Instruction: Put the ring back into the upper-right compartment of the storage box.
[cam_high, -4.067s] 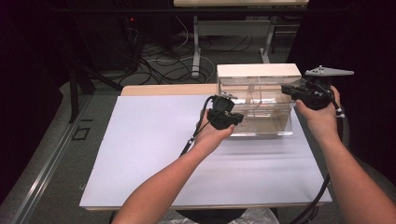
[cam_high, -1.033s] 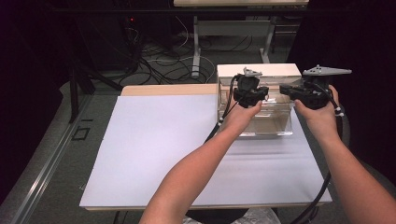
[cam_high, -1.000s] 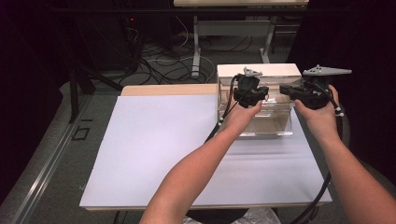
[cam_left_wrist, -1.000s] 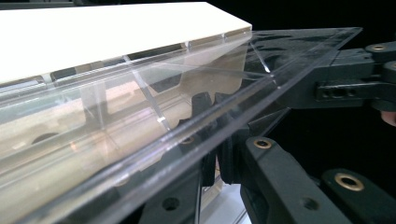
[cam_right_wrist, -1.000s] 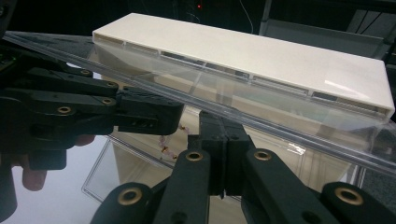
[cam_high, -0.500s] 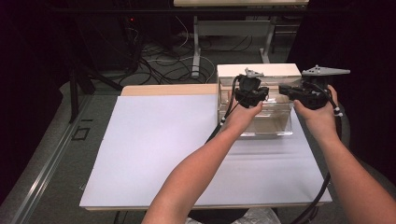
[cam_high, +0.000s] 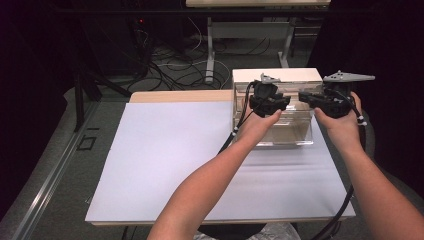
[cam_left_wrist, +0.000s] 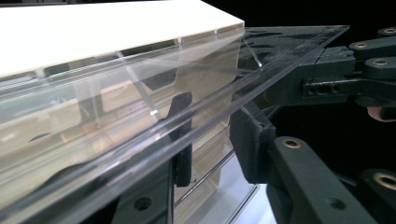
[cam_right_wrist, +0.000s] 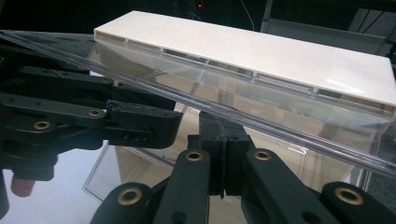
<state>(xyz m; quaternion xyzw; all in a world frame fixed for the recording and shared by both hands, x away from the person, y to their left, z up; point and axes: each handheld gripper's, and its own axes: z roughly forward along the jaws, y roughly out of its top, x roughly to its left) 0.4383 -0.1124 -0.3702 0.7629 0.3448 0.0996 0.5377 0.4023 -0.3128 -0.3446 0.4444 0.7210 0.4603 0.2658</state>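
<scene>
A clear plastic box (cam_high: 272, 134) with a white top strip (cam_right_wrist: 261, 51) stands at the table's far right. Its clear lid (cam_right_wrist: 299, 140) is tilted up off the box. My right gripper (cam_right_wrist: 227, 140) is shut on the lid's edge, and it sits at the box's right end (cam_high: 309, 98). My left gripper (cam_left_wrist: 210, 135) has one jaw on each side of the same lid edge, and the pads look pressed to it. From above, the left gripper (cam_high: 270, 97) is over the box's middle. The right gripper (cam_left_wrist: 327, 84) shows beyond the lid.
The box sits on a large white sheet (cam_high: 190, 160) that covers the wooden table (cam_high: 175, 96). Both forearms reach in from the near edge. Cables lie on the floor (cam_high: 170, 65) beyond the table, and a table leg frame (cam_high: 250, 30) stands behind.
My left gripper rose from the box's front left corner to the lid over the box's middle, then barely shifted. The right gripper stayed on the lid.
</scene>
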